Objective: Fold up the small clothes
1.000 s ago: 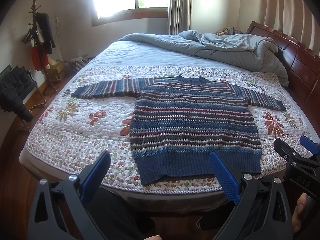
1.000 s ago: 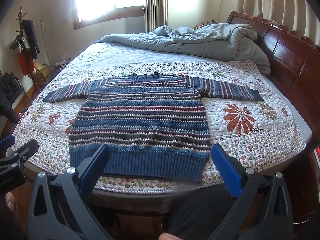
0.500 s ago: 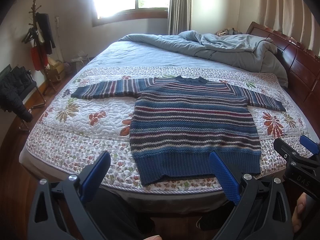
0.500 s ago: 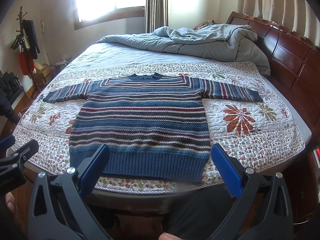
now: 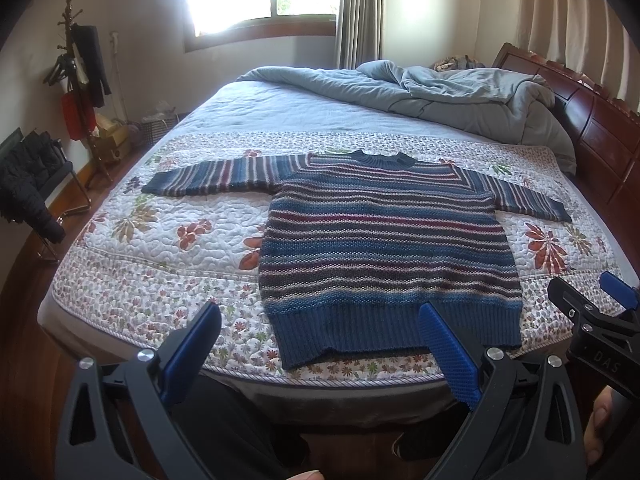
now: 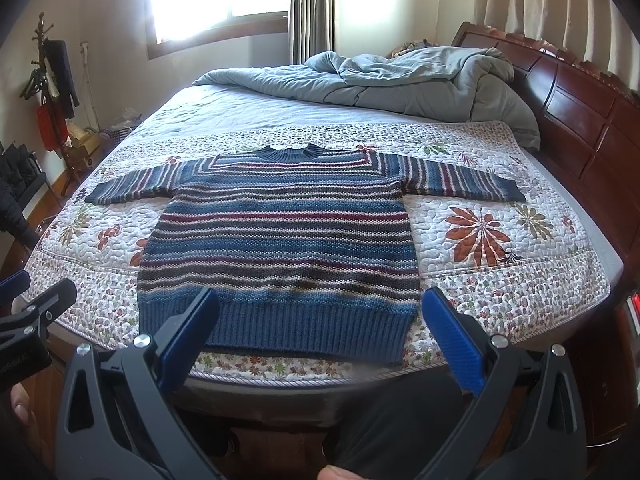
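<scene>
A blue striped knit sweater (image 5: 384,244) (image 6: 280,240) lies flat on the floral quilt (image 5: 140,248) (image 6: 500,280), both sleeves spread sideways and its ribbed hem toward me. My left gripper (image 5: 320,340) hovers open just short of the bed's near edge, in front of the hem's left half, holding nothing. My right gripper (image 6: 320,328) is open too, held before the hem's middle, empty. Each gripper also shows at the edge of the other's view: the right gripper (image 5: 592,316) and the left gripper (image 6: 36,312).
A crumpled grey-blue duvet (image 5: 460,96) (image 6: 400,84) is heaped at the far end by the dark wooden headboard (image 6: 568,96). A coat stand (image 5: 80,80) and a black jacket on a chair (image 5: 28,184) stand left of the bed. The person's dark-clothed legs (image 6: 392,420) are below the grippers.
Both views have crept very slightly closer to the bed. The sweater has not moved and both grippers stay open.
</scene>
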A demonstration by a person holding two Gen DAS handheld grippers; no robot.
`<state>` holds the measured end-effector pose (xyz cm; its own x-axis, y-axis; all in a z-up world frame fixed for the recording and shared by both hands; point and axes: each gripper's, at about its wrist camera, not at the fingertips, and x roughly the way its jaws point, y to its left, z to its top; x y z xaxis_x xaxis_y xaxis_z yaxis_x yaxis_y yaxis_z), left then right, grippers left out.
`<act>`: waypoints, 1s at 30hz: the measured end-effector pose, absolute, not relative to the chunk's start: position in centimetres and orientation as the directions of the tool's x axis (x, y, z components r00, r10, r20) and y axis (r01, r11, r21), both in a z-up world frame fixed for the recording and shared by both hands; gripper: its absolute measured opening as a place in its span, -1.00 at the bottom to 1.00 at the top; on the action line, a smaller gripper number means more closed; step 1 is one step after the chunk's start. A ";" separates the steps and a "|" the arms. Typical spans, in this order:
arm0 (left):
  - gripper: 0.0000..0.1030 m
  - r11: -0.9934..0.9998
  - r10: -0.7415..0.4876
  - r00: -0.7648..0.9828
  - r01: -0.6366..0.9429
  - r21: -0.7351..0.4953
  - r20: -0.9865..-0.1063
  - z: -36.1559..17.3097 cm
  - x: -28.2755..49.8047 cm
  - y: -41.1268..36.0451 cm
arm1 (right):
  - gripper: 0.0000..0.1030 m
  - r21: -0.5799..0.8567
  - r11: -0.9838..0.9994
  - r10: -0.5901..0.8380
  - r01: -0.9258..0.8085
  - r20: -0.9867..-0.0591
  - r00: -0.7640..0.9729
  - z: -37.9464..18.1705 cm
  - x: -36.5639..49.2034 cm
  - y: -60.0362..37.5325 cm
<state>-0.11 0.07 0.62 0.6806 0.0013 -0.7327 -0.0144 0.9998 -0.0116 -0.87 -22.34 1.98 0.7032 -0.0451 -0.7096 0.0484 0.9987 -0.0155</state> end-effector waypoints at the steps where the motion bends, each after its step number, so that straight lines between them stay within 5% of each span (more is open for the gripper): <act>1: 0.93 1.000 0.002 0.680 -0.015 -0.011 -0.733 0.6 -0.1 0.1 | 0.95 -0.014 0.999 -0.044 0.048 -0.710 0.703 2.0 -0.9 -22.3; 30: 0.93 1.000 -0.011 0.638 0.003 -0.011 -0.770 -1.9 2.6 -0.6 | 0.95 -0.019 0.998 -0.057 0.064 -0.746 0.664 -0.5 1.5 -23.1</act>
<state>2.64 -0.56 -1.86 0.6378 -0.0108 -0.7702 0.0032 0.9999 -0.0114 1.50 -23.14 -0.49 0.6638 -0.0566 -0.7458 0.0636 0.9978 -0.0191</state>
